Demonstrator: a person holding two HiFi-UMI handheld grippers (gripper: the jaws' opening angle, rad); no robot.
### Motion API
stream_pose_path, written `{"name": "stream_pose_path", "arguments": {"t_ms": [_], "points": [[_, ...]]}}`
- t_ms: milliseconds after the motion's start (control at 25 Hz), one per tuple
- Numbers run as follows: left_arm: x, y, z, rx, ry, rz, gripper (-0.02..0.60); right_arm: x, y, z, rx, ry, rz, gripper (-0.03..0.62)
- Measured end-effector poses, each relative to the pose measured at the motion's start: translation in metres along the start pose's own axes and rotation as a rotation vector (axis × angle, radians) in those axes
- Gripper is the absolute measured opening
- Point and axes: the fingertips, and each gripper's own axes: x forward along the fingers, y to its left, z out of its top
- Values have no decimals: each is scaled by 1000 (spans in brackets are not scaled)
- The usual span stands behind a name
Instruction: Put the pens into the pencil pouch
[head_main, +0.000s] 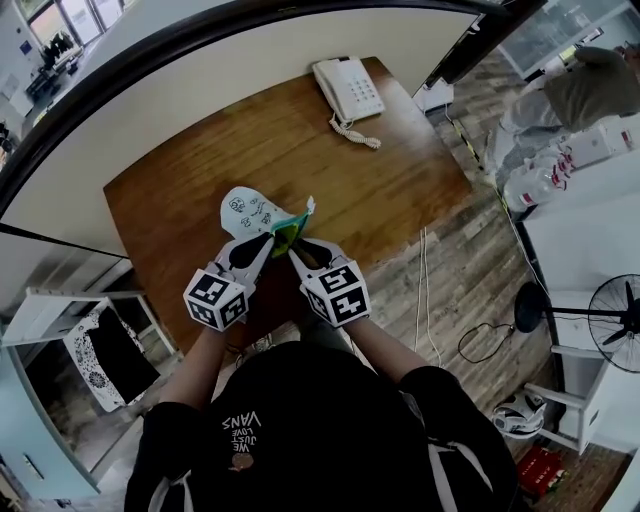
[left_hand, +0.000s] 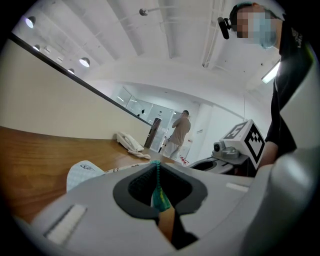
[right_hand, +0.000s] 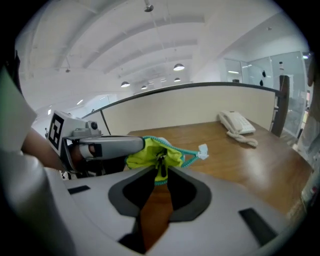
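The pencil pouch (head_main: 254, 213) is white with doodles, a yellow-green lining (right_hand: 150, 153) and a teal zipper. It is held above the near edge of the wooden table (head_main: 300, 150). My left gripper (head_main: 268, 243) is shut on the zipper edge (left_hand: 159, 194) at one side of the pouch's mouth. On the opposite edge of that mouth my right gripper (head_main: 297, 252) is shut too, and the lining bulges just beyond its jaws (right_hand: 161, 172). The white zipper pull (right_hand: 203, 150) hangs out to the right. No pen shows in any view.
A white telephone (head_main: 348, 88) with a coiled cord sits at the table's far right end. A wall runs behind the table. A chair (head_main: 100, 345) stands at the left of the person, and a fan (head_main: 615, 315) and cables are on the floor at the right.
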Motion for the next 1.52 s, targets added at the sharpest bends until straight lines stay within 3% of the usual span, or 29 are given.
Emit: {"name": "stream_pose_path", "arguments": {"t_ms": [360, 800, 1520], "points": [[13, 9, -10, 35, 40, 26, 29, -34, -38, -30, 146, -24, -132, 48], [29, 21, -28, 61, 102, 60, 29, -77, -62, -54, 234, -62, -251, 48], [32, 20, -55, 70, 201, 71, 34, -96, -46, -71, 278, -99, -288, 48]]}}
